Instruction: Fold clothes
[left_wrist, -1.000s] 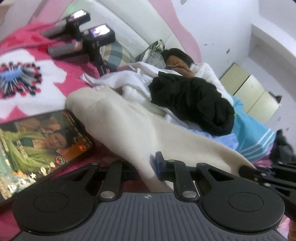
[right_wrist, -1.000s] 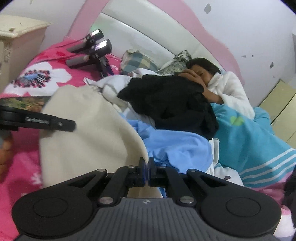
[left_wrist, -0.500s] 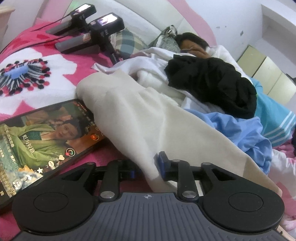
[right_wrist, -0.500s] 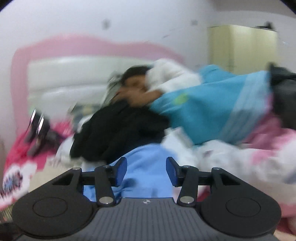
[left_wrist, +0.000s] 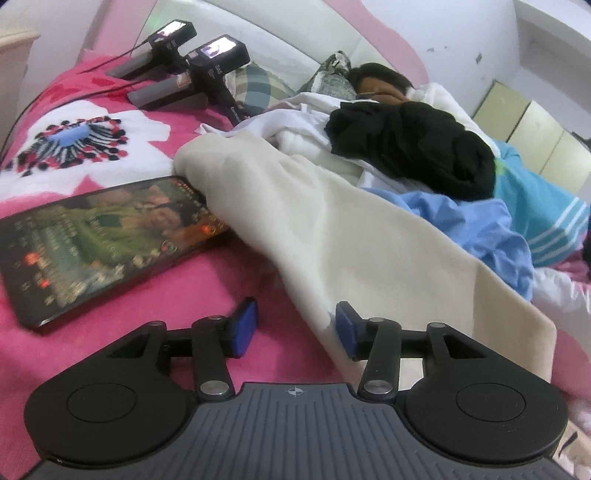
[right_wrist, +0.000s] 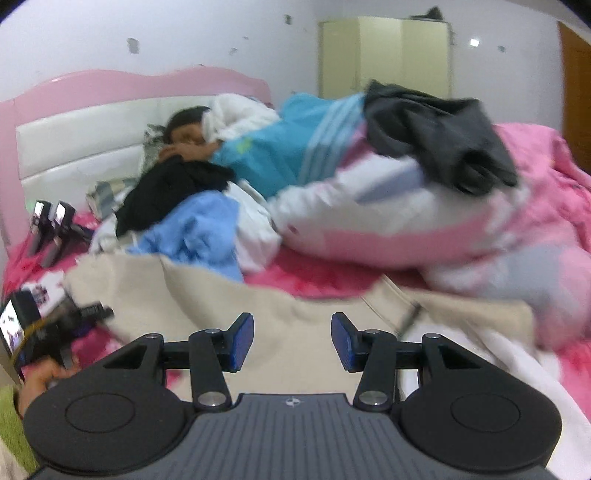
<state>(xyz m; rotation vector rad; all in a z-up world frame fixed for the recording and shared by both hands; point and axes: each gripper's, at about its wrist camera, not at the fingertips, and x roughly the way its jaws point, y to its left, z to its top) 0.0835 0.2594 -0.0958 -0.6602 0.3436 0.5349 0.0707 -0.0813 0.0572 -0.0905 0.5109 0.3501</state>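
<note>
The cream knit garment (left_wrist: 332, 221) lies folded lengthwise on the pink bed cover (left_wrist: 110, 369), edge between the opening jaws of the left gripper (left_wrist: 293, 326), unpressed. The right gripper (right_wrist: 291, 341) stands part-open, empty. The crumpled blue garment (left_wrist: 472, 225) and black garment (left_wrist: 413, 147) remain unfolded.

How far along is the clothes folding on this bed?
Early. Done: the cream garment lies flattened on the bedspread, seemingly folded over. In hand: nothing. The left gripper is opening at its edge, released; the right gripper is open and empty. Left: the black, blue and grey clothes remain heaped.
</note>
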